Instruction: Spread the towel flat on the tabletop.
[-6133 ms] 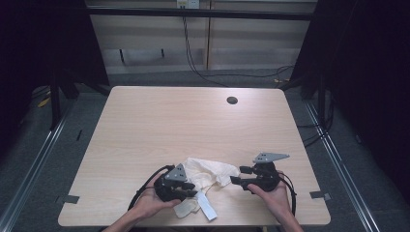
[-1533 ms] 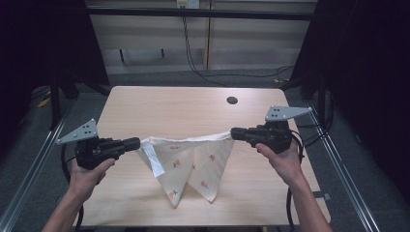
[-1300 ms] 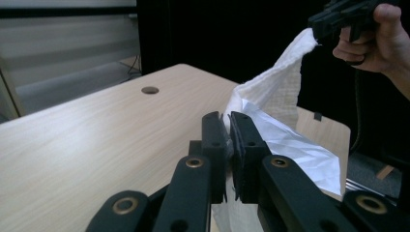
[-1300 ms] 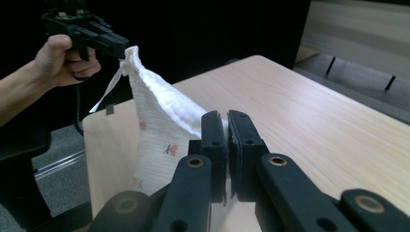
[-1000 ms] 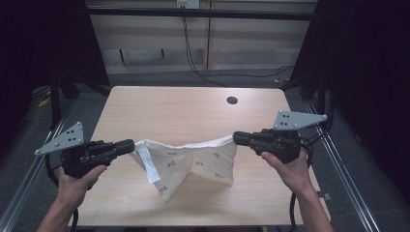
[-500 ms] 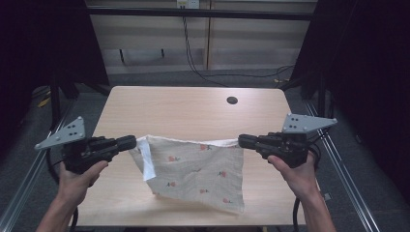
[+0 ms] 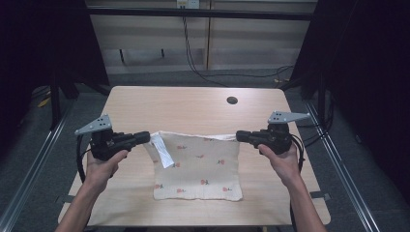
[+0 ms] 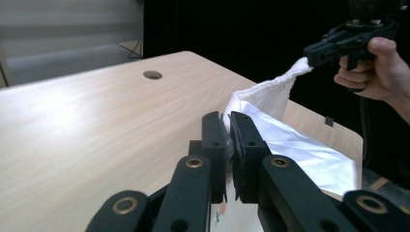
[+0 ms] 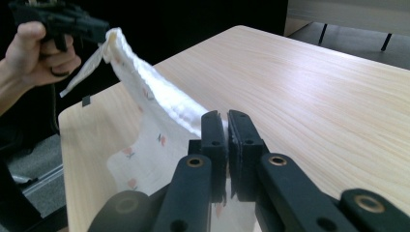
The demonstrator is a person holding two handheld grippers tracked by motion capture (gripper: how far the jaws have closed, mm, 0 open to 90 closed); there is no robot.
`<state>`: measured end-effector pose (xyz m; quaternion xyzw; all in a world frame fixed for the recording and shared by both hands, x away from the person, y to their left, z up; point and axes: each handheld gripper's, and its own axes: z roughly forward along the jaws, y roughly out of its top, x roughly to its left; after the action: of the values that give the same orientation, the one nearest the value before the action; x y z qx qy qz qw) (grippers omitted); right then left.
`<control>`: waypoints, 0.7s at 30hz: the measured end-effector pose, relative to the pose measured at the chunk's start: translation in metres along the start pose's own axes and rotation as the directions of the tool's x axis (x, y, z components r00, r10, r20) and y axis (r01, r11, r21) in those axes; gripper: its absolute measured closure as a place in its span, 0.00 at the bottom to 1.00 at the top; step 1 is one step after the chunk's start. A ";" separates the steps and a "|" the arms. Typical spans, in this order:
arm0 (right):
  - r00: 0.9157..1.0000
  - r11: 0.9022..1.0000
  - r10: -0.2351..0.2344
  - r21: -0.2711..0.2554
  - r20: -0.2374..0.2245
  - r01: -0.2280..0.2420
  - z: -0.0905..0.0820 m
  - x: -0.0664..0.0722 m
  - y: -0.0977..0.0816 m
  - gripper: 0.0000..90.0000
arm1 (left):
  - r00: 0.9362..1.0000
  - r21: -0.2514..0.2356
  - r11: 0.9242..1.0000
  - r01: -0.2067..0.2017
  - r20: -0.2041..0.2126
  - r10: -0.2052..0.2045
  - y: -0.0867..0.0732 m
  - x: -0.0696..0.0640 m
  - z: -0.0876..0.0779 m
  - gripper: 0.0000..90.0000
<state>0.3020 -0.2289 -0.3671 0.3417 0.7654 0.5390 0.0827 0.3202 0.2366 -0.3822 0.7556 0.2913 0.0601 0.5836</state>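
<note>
The tabletop (image 7: 193, 104), pale wood with a round cable hole (image 7: 232, 100) near its far edge, lies bare across its whole far half and along both sides, so there is plenty of room to move. On its near half is the printed cloth (image 7: 200, 166), a white square with small red motifs. Its lower part lies flat, with its near edge close to the person's edge of the tabletop, while its top edge is lifted and pulled fairly taut between the two tongs. A white tag or folded strip (image 7: 161, 151) hangs at its upper-left corner. The left tongs (image 7: 145, 137) are clamped on the left top corner, and in the left gripper view the jaws press together with fabric between them. The right tongs (image 7: 240, 136) pinch the right top corner in the same way. This looks like the spreading step, nearly done. The next move probably calls for lowering both corners together, keeping the tension even so the top edge lands straight, then letting go. The near edge leaves little margin, so drifting the cloth slightly away from the person would be safer.
</note>
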 end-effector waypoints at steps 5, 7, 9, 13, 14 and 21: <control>1.000 1.000 0.008 0.029 0.003 -0.008 0.016 -0.009 -0.006 0.95 | 0.999 0.023 0.999 0.042 -0.027 -0.041 -0.010 0.015 0.007 0.95; 1.000 0.998 0.016 0.059 0.006 -0.016 0.026 -0.015 -0.010 0.95 | 0.998 0.036 0.998 0.054 -0.041 -0.052 -0.015 0.025 0.017 0.95; 1.000 0.998 0.016 0.067 0.014 -0.017 0.029 -0.017 -0.011 0.95 | 0.997 0.046 0.997 0.058 -0.049 -0.056 -0.015 0.029 0.021 0.95; 0.998 0.996 0.046 0.074 0.033 -0.049 0.039 -0.032 -0.015 0.94 | 0.995 0.079 0.994 0.072 -0.076 -0.066 -0.017 0.044 0.037 0.95; 0.998 0.995 0.059 0.073 0.035 -0.061 0.041 -0.036 -0.016 0.94 | 0.994 0.083 0.993 0.079 -0.081 -0.072 -0.017 0.047 0.041 0.95; 0.988 0.990 0.128 0.054 0.089 -0.134 0.066 -0.055 -0.031 0.90 | 0.989 0.136 0.983 0.121 -0.107 -0.106 -0.033 0.067 0.057 0.94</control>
<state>0.3629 -0.2176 -0.4348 0.4164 0.7529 0.5049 0.0695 0.3877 0.2271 -0.4466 0.7735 0.3661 0.0432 0.5156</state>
